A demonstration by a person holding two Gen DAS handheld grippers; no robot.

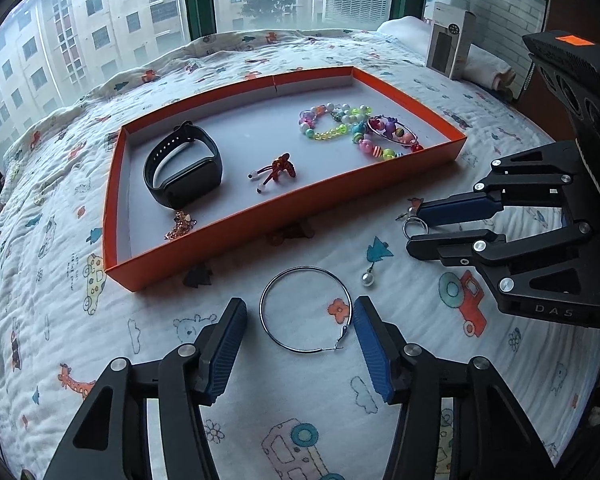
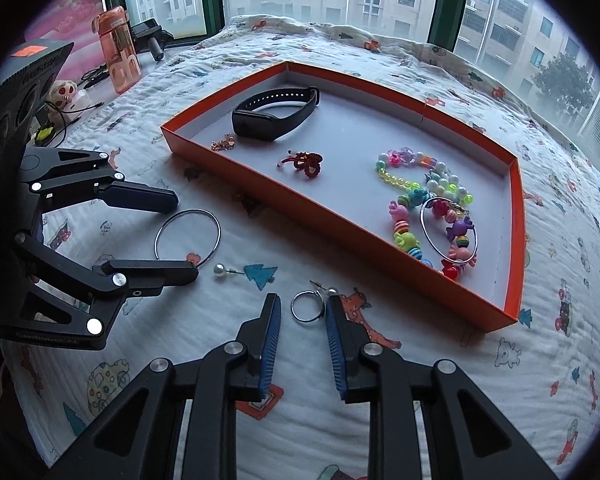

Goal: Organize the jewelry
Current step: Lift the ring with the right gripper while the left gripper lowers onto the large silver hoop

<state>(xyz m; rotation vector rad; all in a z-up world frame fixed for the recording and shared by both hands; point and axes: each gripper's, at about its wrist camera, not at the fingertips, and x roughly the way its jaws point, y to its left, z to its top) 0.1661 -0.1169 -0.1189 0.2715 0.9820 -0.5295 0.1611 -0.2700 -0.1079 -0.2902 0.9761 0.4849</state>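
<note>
On the quilt, a large silver hoop earring point(image 1: 305, 268) point(image 2: 188, 211) lies flat between the spread fingers of my left gripper point(image 1: 300, 308) point(image 2: 186, 236), which is open around it; the pads do not press it. My right gripper point(image 2: 303, 302) point(image 1: 414, 228) is open, narrowly, around a small silver ring point(image 2: 306, 321) point(image 1: 405, 229). A pearl stud point(image 2: 332, 291) sits by its right finger. Another pearl earring point(image 1: 367, 279) point(image 2: 219, 269) lies between the two grippers. The orange tray point(image 1: 260, 224) point(image 2: 340, 220) behind holds a black watch band point(image 1: 184, 164), bead bracelets point(image 1: 328, 134), a second hoop point(image 2: 448, 258) and a red knot charm point(image 1: 278, 168).
The tray rests on a bed with a cartoon-print quilt point(image 1: 100, 340). A small rose-gold piece point(image 1: 180, 224) lies in the tray's near corner. A grey carton point(image 1: 450, 44) stands at the far right by the window; an orange bottle point(image 2: 118, 48) stands on the sill.
</note>
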